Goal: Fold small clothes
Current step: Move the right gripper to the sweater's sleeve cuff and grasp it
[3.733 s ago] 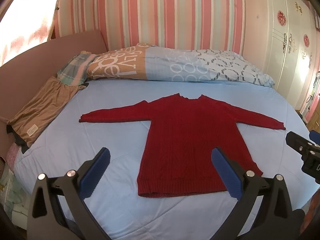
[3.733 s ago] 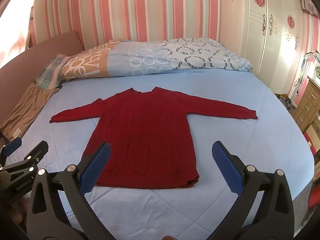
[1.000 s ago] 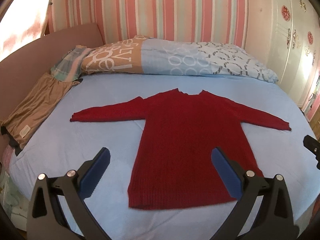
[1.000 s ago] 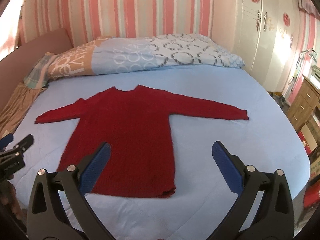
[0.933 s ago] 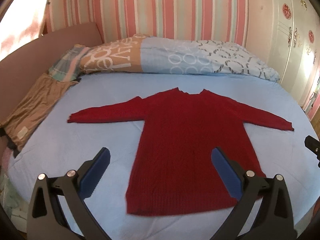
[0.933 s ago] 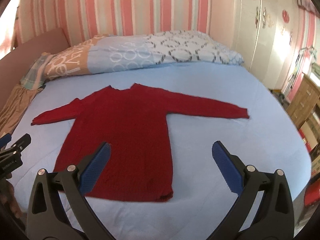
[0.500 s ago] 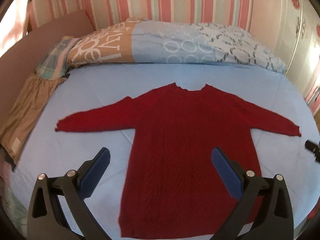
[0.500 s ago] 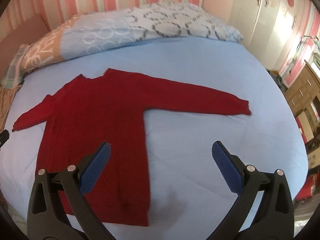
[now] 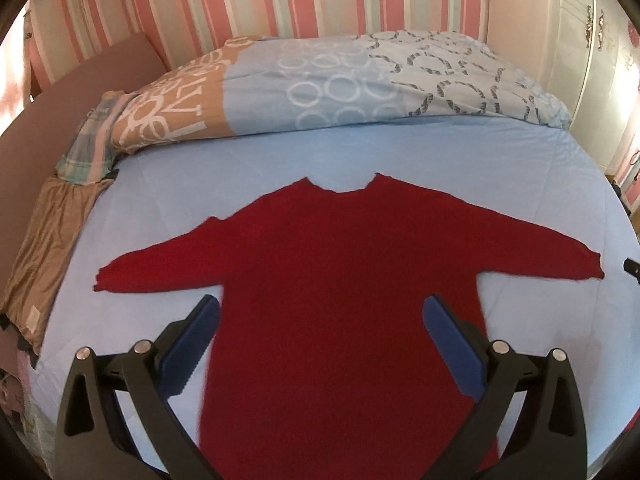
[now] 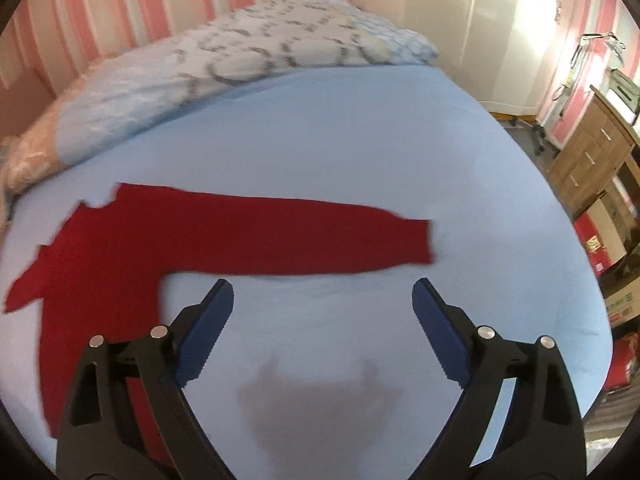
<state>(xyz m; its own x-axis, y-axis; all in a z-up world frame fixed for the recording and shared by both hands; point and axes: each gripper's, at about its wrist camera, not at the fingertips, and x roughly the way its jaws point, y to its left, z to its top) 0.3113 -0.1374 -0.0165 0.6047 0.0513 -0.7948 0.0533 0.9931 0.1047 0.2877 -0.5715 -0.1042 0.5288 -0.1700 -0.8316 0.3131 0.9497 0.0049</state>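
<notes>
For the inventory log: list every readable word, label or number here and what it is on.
Nothing reads for certain.
Duvet: big white letters on its tan part, sideways, unreadable.
Brown garment: pale tag, too small.
Red box: label too blurred.

Big white letters on duvet (image 9: 168, 120), none legible.

Soft, even room light; glare on the wardrobe (image 10: 532, 4) upper right. Right wrist view motion-blurred, with a shadow on the bed (image 10: 360, 152) near edge. Fisheye bends edges.
</notes>
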